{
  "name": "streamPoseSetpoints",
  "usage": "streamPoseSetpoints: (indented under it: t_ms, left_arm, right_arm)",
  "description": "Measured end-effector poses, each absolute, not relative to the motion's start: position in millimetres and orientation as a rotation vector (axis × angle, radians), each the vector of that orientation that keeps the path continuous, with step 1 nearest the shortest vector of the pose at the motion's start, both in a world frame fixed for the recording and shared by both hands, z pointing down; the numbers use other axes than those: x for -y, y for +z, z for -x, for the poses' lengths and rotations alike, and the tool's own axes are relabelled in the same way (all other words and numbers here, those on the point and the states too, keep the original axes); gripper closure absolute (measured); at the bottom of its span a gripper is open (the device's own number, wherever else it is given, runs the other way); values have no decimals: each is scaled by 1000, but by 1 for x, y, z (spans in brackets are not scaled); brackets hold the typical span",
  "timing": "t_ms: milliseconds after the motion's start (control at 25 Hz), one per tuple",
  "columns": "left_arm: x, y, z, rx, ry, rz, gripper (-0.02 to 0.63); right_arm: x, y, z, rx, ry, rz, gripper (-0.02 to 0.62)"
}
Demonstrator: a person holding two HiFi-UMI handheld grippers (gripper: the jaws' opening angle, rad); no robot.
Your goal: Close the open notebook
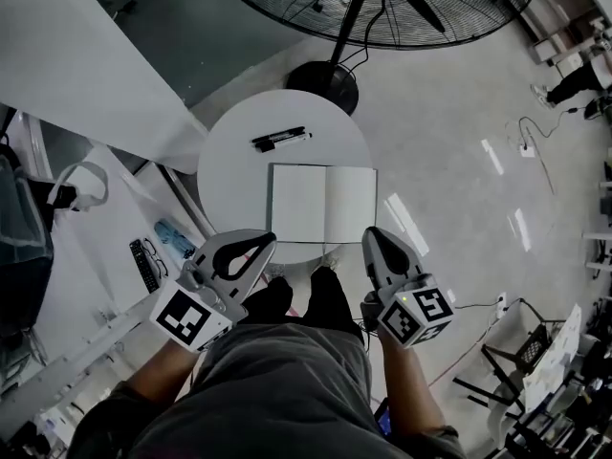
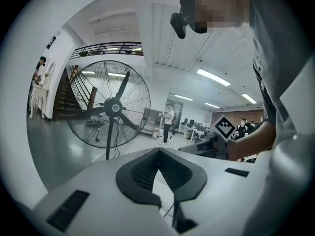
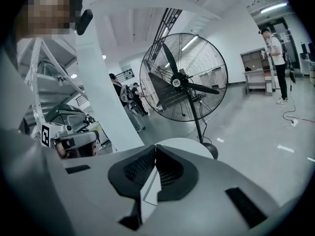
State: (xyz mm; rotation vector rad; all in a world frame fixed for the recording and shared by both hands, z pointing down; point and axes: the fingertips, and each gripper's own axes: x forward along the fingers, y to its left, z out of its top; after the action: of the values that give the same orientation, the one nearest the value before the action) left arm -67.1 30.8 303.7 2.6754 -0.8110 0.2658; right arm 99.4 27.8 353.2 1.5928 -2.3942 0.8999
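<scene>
Notebook point(image 1: 323, 203) lies open just ahead.
Spine points away; left gripper point(image 1: 271, 243) and right gripper point(image 1: 372, 231), both closed on nothing, flank its near corners equally.

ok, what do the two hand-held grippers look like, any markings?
Same build: left hand-held gripper and right hand-held gripper have pale grey shells tapering to a point, black ribbed pads inside the jaws, and each a rear cube with black-and-white square markers. No cables visible. No sleeves on the forearms; grey top.
</scene>
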Motion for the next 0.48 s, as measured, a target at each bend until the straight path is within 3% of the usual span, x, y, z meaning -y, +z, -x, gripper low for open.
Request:
streamPoseSetpoints:
  t_ms: [480]
  left_arm:
    - [-8,340,20,863,380,-2610,591]
  right_arm:
    - [3,418,-145,2344,987,-1491,574]
